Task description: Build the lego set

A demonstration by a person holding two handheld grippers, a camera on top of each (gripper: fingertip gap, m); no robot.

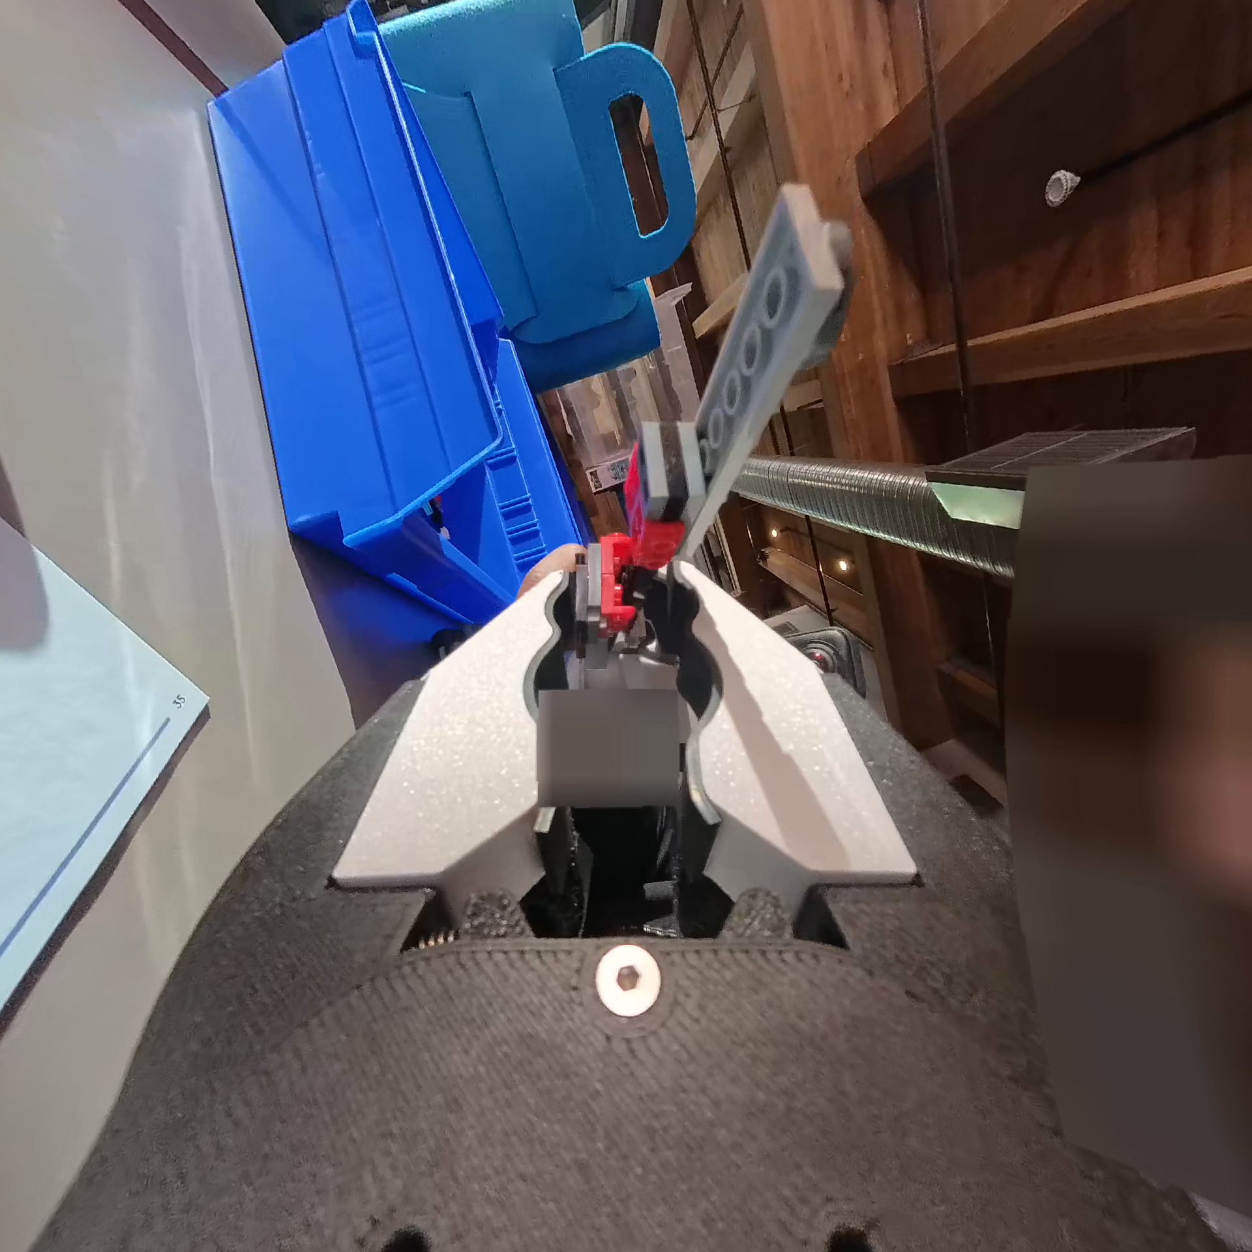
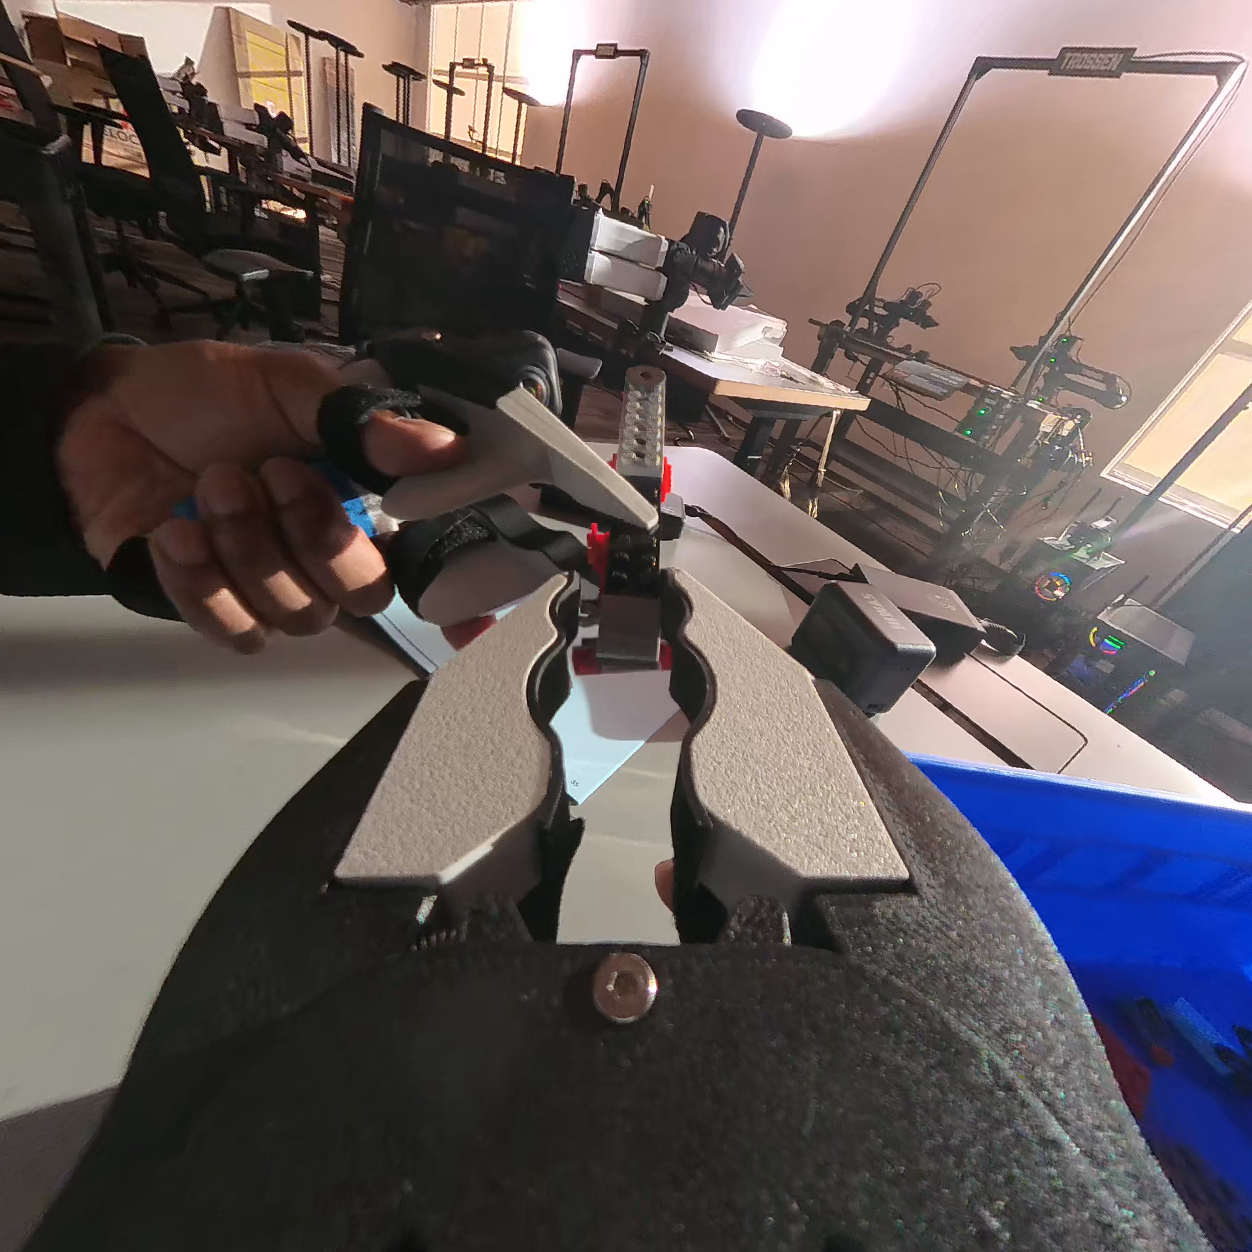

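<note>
In the left wrist view the left gripper (image 1: 620, 576) is clamped on a small red, grey and black lego assembly (image 1: 633, 542) — its long grey studded plate (image 1: 765, 325) points away past the fingertips. In the right wrist view the right gripper (image 2: 620, 582) grips the assembly's lower end, jaws closed on it, the plate standing upright — both hold it above the white table (image 2: 169, 711).

The lego assembly (image 2: 630, 596) consists of red, black and grey bricks, held above the table. A long light-grey studded plate (image 1: 765, 339) projects upward from its top, tilted in the left wrist view.
</note>
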